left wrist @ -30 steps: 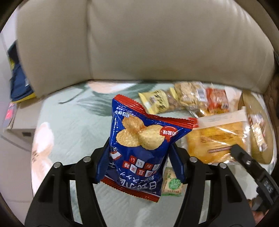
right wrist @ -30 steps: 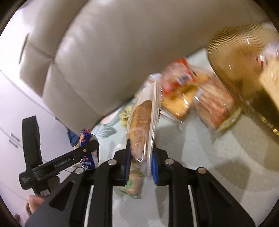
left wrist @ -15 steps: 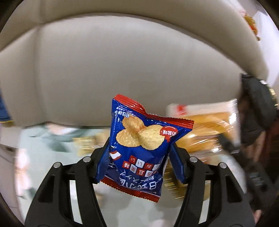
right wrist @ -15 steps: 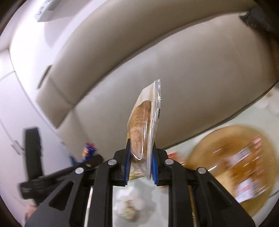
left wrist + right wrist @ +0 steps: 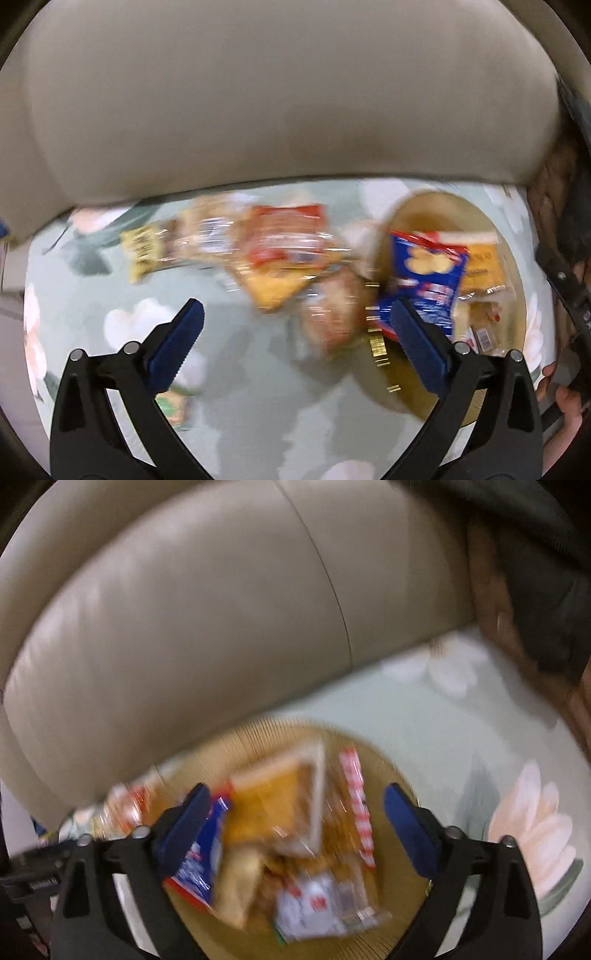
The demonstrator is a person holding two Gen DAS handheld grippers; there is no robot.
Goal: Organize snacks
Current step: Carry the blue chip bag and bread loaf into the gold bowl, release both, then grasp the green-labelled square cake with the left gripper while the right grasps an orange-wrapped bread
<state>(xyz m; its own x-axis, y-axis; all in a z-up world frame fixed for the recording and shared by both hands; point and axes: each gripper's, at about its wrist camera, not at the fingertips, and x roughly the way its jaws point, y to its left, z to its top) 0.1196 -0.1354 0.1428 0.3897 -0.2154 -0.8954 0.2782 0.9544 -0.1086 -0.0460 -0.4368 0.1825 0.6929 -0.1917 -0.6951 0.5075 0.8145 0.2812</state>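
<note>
My left gripper (image 5: pixel 295 314) is opening wide, with nothing between its blue pads. The blue chip bag (image 5: pixel 424 280) lies free just beyond its right finger, in the golden tray (image 5: pixel 424 199). My right gripper (image 5: pixel 297 797) hangs over the same golden tray (image 5: pixel 391 771), its jaws also opening and pressing on nothing. Below it, blurred, lie the clear-wrapped bread package (image 5: pixel 280 801), the blue chip bag (image 5: pixel 203 856), a red-and-white packet (image 5: pixel 354 801) and a white packet (image 5: pixel 314 904).
Loose snacks lie on the pale green floral cloth (image 5: pixel 258 406) left of the tray: a yellow packet (image 5: pixel 142 251), a red packet (image 5: pixel 284 236), a wrapped bun (image 5: pixel 332 317) and a small green packet (image 5: pixel 173 406). A beige sofa back (image 5: pixel 277 103) rises behind. A hand (image 5: pixel 561 398) shows at the right edge.
Both grippers swung over to the golden tray and opened. The left let go of the blue chip bag and the right let go of the bread package; both now lie in the tray.
</note>
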